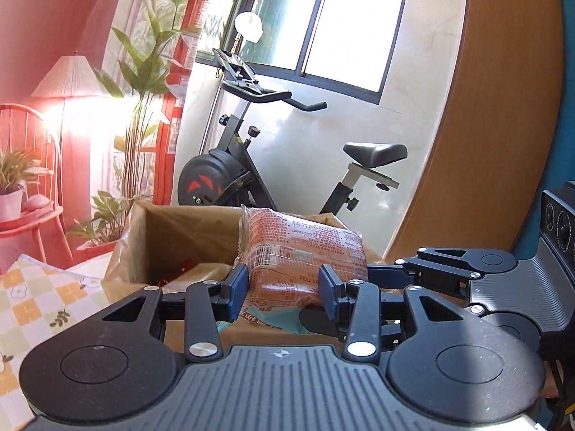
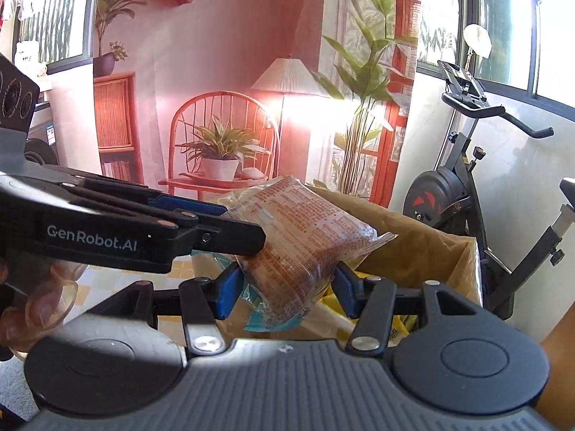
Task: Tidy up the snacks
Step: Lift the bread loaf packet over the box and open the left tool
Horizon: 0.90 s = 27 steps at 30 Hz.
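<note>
Orange snack pack (image 1: 305, 251) between both tools' pads.

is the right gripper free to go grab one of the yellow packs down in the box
Probably not yet: the right gripper is shut on the orange snack pack, shared with the left gripper. The yellow packs lie below in the cardboard box.

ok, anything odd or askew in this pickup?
Yes. One snack packet is pinched by both the left gripper and the right gripper at once, tilted over the open cardboard box. The wrapper looks squeezed where the pads press. No spill visible.
</note>
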Available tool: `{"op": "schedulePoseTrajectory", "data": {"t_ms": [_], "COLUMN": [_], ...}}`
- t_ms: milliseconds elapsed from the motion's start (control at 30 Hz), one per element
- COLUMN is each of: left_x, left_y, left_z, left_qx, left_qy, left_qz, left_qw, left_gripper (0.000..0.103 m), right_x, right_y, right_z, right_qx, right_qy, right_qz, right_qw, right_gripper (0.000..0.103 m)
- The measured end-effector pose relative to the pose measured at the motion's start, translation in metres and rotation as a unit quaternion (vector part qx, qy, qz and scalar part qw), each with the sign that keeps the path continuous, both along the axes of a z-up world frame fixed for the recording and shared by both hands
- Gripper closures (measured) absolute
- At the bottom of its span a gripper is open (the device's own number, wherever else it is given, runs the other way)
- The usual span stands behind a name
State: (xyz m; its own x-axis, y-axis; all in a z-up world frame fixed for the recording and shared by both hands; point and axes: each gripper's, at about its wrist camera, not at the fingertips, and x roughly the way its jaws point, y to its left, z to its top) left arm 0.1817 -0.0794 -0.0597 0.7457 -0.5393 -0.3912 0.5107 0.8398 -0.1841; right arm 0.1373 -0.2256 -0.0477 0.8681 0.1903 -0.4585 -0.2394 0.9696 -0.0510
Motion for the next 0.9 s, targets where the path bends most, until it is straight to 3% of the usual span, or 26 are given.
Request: {"op": "schedulePoseTrajectory", "data": {"t_ms": [233,633,733,900], "left_x": [0.065,0.094,0.092,0.074], "left_y": [-0.004,-0.013,-0.008,0.0], "left_z": [0.006,-0.018,-0.012,0.006], "left_qx": [0.007,0.033,0.044,0.064], "left_qy": [0.022,0.035,0.023,-0.008], "left_qz": [-0.001,0.007,0.026,0.054], "left_qw": [0.9997,0.9988,0.9984,0.9965], "left_gripper": [0.058,0.058,0.045,0.029], "right_x": [0.067,0.105,0.099,0.079], "right_y": [-0.022,-0.042,-0.046,-0.051], "right_z": [0.007,-0.018,-0.018,-0.005], "right_qx": [0.012,0.011,0.008,0.017], "right_qy": [0.016,0.043,0.039,0.024], "right_qz": [-0.024,-0.06,-0.074,-0.108], "right_qw": [1.0,0.997,0.996,0.994], "right_gripper": [0.046,0.05,0.048,0.035]}}
